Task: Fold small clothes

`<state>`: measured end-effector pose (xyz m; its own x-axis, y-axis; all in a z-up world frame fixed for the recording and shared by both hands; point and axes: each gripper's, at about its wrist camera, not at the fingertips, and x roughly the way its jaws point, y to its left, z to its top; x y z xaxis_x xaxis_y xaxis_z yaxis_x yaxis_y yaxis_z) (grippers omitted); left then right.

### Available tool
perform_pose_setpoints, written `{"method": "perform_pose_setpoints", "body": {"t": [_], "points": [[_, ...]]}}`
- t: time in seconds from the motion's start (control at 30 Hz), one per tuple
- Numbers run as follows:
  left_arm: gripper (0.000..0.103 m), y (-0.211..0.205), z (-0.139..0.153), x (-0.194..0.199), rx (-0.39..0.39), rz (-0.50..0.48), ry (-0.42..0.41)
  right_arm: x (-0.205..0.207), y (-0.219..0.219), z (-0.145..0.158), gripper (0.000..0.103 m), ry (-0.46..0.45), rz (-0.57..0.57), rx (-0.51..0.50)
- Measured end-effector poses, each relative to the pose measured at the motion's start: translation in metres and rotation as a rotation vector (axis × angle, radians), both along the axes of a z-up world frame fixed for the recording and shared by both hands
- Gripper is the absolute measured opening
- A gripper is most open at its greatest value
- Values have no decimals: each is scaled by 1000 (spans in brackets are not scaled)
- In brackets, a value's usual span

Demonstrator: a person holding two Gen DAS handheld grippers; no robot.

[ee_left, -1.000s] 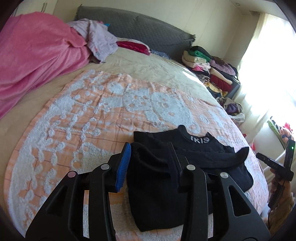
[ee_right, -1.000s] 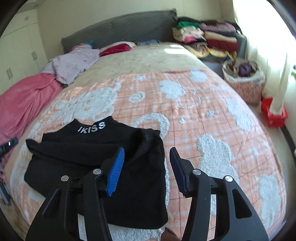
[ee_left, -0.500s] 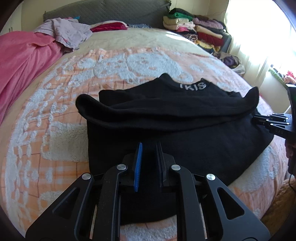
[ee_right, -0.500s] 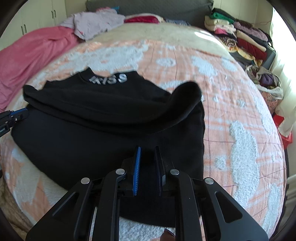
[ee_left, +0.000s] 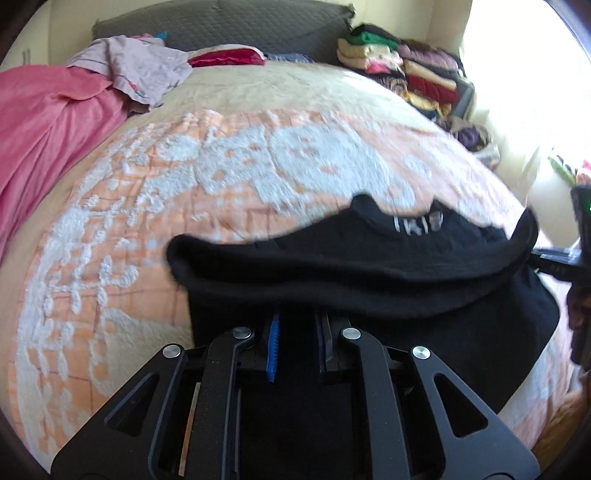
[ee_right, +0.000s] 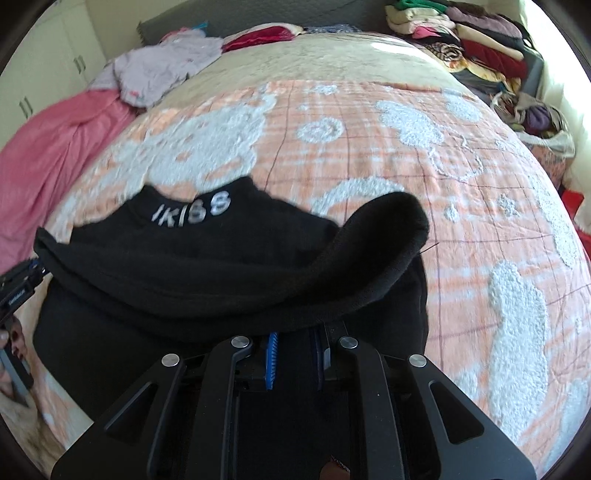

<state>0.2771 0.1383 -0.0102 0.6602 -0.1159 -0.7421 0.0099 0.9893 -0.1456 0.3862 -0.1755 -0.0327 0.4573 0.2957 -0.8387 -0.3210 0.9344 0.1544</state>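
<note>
A black top with white letters at its neck lies on the orange and white blanket on the bed. The left gripper has its jaws close together, pinching the top's near edge, and a sleeve drapes over the tips. The right gripper looks the same, though the cloth hides its tips. A pink cover lies far left.

Orange-white blanket across bed; pink cover left edge; lilac garment near grey headboard; folded clothes stack far right.
</note>
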Motion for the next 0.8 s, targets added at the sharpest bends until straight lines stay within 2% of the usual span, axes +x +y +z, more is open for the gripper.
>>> {"method": "perform_pose_setpoints", "body": {"t": [0.1, 0.27, 0.3, 0.37, 0.4, 0.43, 0.5, 0.63, 0.77, 0.8], "points": [[17, 15, 13, 2, -16, 36, -49, 8, -8, 6, 14, -22, -38, 31], [18, 42, 21, 2, -66, 103, -71, 12, -27, 13, 15, -76, -93, 66], [18, 45, 18, 3, -71, 108, -63, 12, -31, 14, 15, -89, -106, 53], [19, 51, 10, 5, -94, 114, -35, 12, -41, 14, 25, -101, -129, 59], [20, 53, 6, 6, -105, 116, -24, 12, -46, 13, 34, -98, -137, 64], [24, 55, 0, 9, -130, 117, -3, 13, -49, 11, 38, -96, -147, 65], [29, 57, -10, 12, -149, 119, 25, 15, -54, 6, 38, -89, -153, 67], [29, 52, -25, 16, -186, 115, 64, 18, -52, -6, 43, -59, -141, 55], [29, 48, -28, 14, -171, 119, 60, 20, -53, -14, 45, -41, -147, 59], [26, 48, -28, 14, -170, 120, 59, 20, -54, -16, 45, -40, -149, 58]]}}
